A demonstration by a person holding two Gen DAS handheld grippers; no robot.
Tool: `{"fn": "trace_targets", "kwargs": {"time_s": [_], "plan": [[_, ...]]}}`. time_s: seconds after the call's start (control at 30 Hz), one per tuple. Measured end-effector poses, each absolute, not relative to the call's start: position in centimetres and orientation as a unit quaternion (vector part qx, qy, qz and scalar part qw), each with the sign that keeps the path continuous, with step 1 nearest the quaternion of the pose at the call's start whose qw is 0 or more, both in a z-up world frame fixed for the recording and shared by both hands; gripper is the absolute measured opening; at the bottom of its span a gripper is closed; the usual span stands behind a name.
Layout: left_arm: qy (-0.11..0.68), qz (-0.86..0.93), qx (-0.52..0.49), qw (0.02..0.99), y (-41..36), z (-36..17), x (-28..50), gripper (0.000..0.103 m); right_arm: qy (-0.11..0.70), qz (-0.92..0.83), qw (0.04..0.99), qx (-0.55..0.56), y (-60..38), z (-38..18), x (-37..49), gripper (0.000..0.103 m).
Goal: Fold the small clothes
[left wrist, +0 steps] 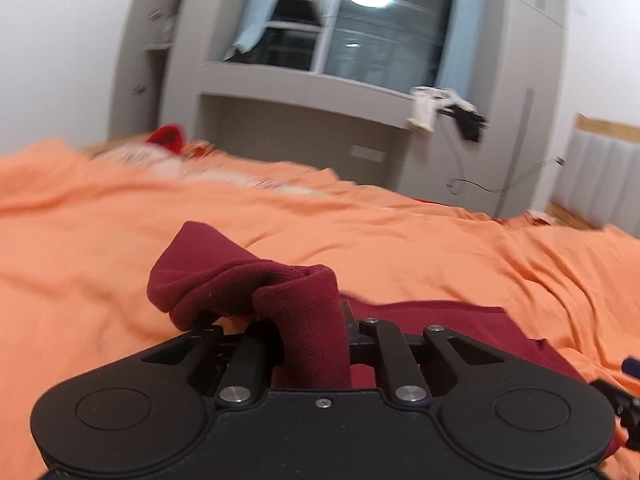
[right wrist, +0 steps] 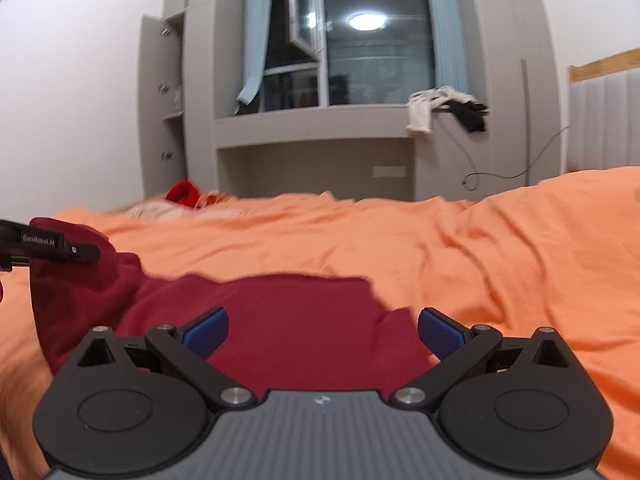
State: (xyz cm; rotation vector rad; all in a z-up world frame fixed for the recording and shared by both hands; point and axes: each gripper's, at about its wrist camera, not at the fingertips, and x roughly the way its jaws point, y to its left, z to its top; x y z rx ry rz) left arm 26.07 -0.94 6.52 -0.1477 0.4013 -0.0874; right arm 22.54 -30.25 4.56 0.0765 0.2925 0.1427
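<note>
A: Dark red knit garment [right wrist: 304, 320] first: we see it spread on the crumpled orange bedsheet [right wrist: 500, 248], with one edge lifted off the sheet at the left.

B: Agreed. Our left gripper [left wrist: 304, 320] has that edge; in its own view the red cloth bunches up and drapes between the black fingers, which are drawn close together and clamped on it.

A: And our right gripper [right wrist: 323, 334]?

B: Its blue-padded fingers [right wrist: 440, 334] stand wide apart above the flat part of the garment, with nothing between them. Whether they touch the cloth, we cannot tell
</note>
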Motion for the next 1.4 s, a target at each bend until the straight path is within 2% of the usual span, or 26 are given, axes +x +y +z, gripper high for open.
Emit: {"fn": "trace_targets", "kwargs": {"time_s": [0.3, 0.67, 0.87, 1.03, 1.1, 1.27, 1.4], "plan": [[0.186, -0.139, 0.063, 0.971, -12.6, 8.7, 25.9, 0.014, 0.128, -0.005, 0.986, 0.109, -37.6, 6.3, 23.3, 0.103], [0.204, -0.211, 0.201, 0.935, -19.8, 2.5, 21.6, 0.017, 0.177, 0.000, 0.964, 0.200, -42.4, 4.7, 25.3, 0.103], [0.208, -0.219, 0.197, 0.933, -18.9, 1.4, 20.9, 0.029, 0.211, 0.018, 0.952, 0.220, -41.7, 3.6, 26.8, 0.103], [0.194, -0.245, 0.197, 0.929, -18.9, 1.7, 19.8, 0.054, 0.210, 0.085, 0.936, 0.268, -41.0, 3.6, 27.1, 0.103], [0.180, -0.249, 0.203, 0.930, -18.8, 1.9, 19.1, 0.059, 0.216, 0.130, 0.915, 0.315, -41.2, 3.3, 27.6, 0.103], [0.155, -0.258, 0.239, 0.923, -18.7, 2.1, 17.4, 0.061, 0.272, 0.201, 0.850, 0.405, -40.9, 1.6, 29.9, 0.103], [0.145, -0.256, 0.255, 0.921, -18.6, 2.1, 16.8, 0.060, 0.289, 0.212, 0.834, 0.420, -40.4, 0.8, 30.9, 0.090]]}}
